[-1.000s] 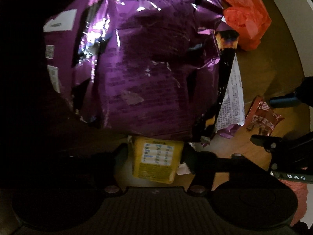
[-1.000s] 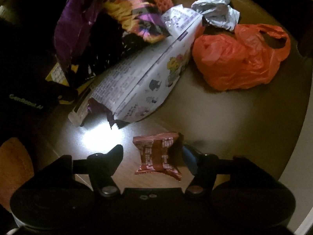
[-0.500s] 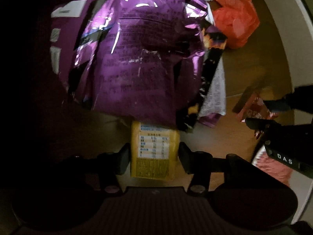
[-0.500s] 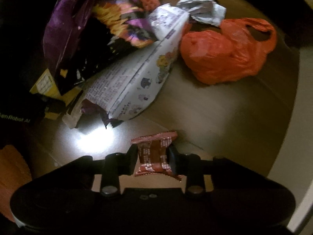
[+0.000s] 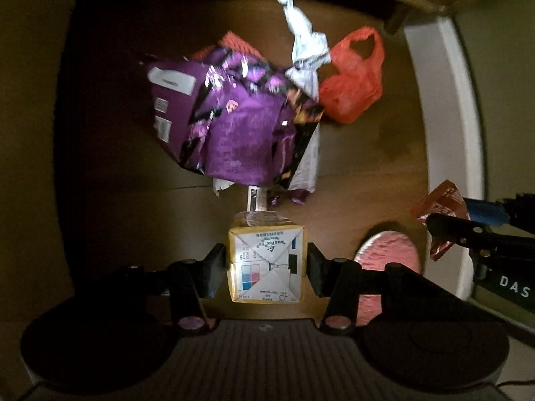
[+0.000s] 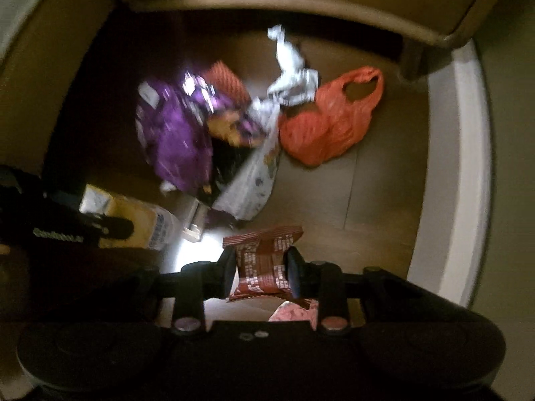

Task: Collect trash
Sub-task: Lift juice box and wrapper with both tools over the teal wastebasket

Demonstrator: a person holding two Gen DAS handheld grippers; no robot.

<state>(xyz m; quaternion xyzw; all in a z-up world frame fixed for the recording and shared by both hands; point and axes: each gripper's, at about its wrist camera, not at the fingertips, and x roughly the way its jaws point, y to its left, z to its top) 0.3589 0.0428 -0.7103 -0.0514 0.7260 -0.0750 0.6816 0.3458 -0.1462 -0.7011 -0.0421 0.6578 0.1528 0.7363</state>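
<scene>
My left gripper (image 5: 266,262) is shut on a yellow drink carton (image 5: 266,264), held above the wooden floor with its folded white end facing the camera. My right gripper (image 6: 260,267) is shut on a small dark red snack wrapper (image 6: 262,260), also lifted off the floor. That wrapper (image 5: 441,207) and the right gripper's black fingers (image 5: 474,234) show at the right edge of the left wrist view. The carton (image 6: 130,224) and the left gripper appear at the left of the right wrist view. Both grippers point steeply down.
On the floor below lie a crumpled purple foil bag (image 5: 234,123), a white printed packet (image 6: 254,180), an orange plastic bag (image 5: 351,83), crumpled white paper (image 5: 304,43) and an orange mesh piece (image 6: 224,82). A white baseboard (image 5: 444,117) runs along the right. A pink round pad (image 5: 388,250) lies near.
Both grippers have risen well above the floor with their loads, so the trash pile looks smaller. The right gripper closed on the red wrapper; the left kept its hold on the carton.
</scene>
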